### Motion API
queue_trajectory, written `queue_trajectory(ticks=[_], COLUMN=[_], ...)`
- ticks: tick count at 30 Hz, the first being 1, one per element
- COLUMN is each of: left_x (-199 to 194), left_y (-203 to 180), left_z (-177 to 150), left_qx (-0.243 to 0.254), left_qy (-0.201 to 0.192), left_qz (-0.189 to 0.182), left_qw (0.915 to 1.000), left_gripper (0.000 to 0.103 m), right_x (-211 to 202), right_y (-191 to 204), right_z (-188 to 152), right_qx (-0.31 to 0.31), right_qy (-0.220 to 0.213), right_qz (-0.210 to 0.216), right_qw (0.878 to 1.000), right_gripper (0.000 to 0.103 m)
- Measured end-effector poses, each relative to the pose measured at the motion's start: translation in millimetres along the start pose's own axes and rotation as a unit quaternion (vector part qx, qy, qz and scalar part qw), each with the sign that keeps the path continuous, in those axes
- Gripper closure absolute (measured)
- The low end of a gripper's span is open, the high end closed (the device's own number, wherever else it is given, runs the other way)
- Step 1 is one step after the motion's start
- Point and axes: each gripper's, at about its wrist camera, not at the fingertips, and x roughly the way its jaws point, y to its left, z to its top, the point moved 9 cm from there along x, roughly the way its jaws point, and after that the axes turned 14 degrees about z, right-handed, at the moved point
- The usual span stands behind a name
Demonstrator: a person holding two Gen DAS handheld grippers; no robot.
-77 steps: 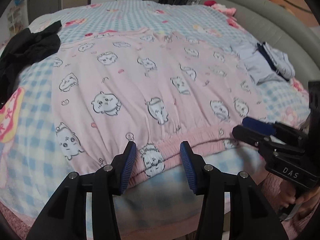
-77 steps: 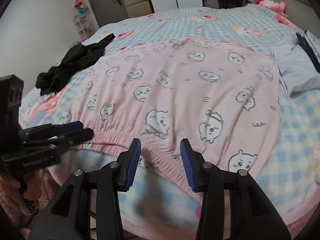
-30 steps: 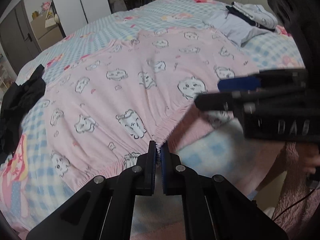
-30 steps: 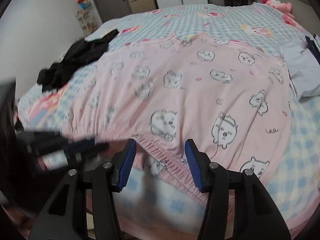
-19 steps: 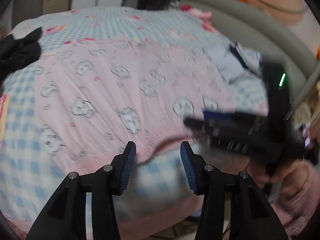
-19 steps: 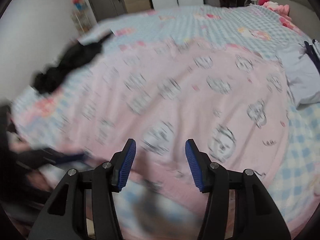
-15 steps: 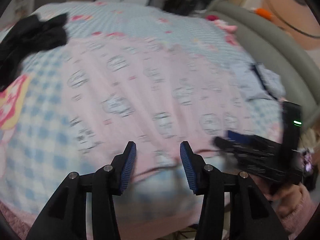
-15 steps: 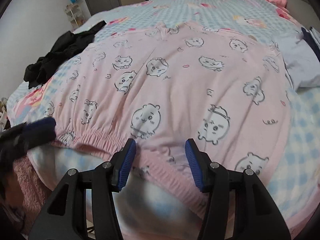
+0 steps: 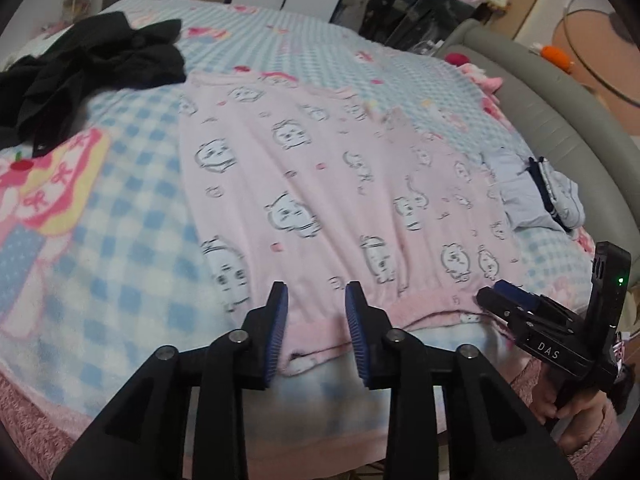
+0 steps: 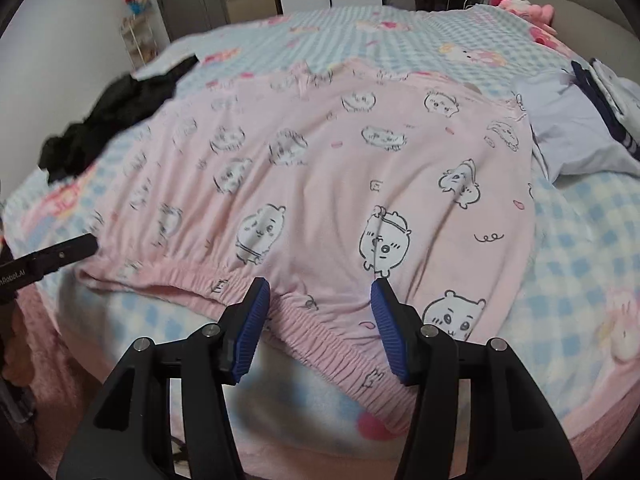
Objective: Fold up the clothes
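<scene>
Pink pyjama bottoms (image 9: 320,184) printed with cartoon faces lie flat on the bed, elastic waistband toward me. In the left wrist view my left gripper (image 9: 316,288) hovers over the waistband's left end, its jaws closing, the hem lying between the pads but not pinched. My right gripper (image 9: 496,296) shows at the right end of the waistband. In the right wrist view the right gripper (image 10: 320,284) stands open just above the gathered waistband of the bottoms (image 10: 340,168), nothing pressed between its pads. The left gripper's tip (image 10: 80,246) shows at the far left.
A heap of black clothes (image 9: 92,64) lies at the back left of the blue checked blanket (image 9: 132,200). Folded pale-blue clothes (image 9: 536,196) lie right of the bottoms. A grey padded bed frame (image 9: 560,112) curves along the right. A hand in a pink sleeve (image 9: 572,408) holds the right gripper.
My left gripper was shut on the lifted waistband; it let go, opened, and moved left to the waistband's end. The fabric dropped flat. The right gripper stayed open.
</scene>
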Motion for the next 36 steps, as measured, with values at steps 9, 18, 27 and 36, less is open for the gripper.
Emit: queue_trajectory(ticks=[9, 18, 27, 36], left_x=[19.5, 2.8, 3.2, 39.6], left_y=[7.5, 0.7, 26.4, 6.6], left_z=[-16.5, -2.3, 8.8, 36.7], left_qx=[-0.012, -0.02, -0.053, -0.011], left_qy=[0.034, -0.002, 0.013, 0.038], left_qz=[0.055, 0.011, 0.031, 0.042], left_qw=[0.9978, 0.9997, 0.998, 0.9984], left_gripper=[0.068, 0.067, 0.064, 0.058], right_x=[4.7, -13.7, -31.4, -29.4], right_y=[-6.1, 0.5, -41.3, -75.3], right_z=[-2.1, 5.1, 1.5, 4.5], right_qx=[-0.003, 0.008, 0.073, 0.084], right_qy=[0.01, -0.032, -0.026, -0.014], right_qz=[-0.033, 0.017, -0.015, -0.039], right_qw=[0.999, 0.999, 0.997, 0.996], right_gripper=[0.05, 0.05, 0.056, 0.051])
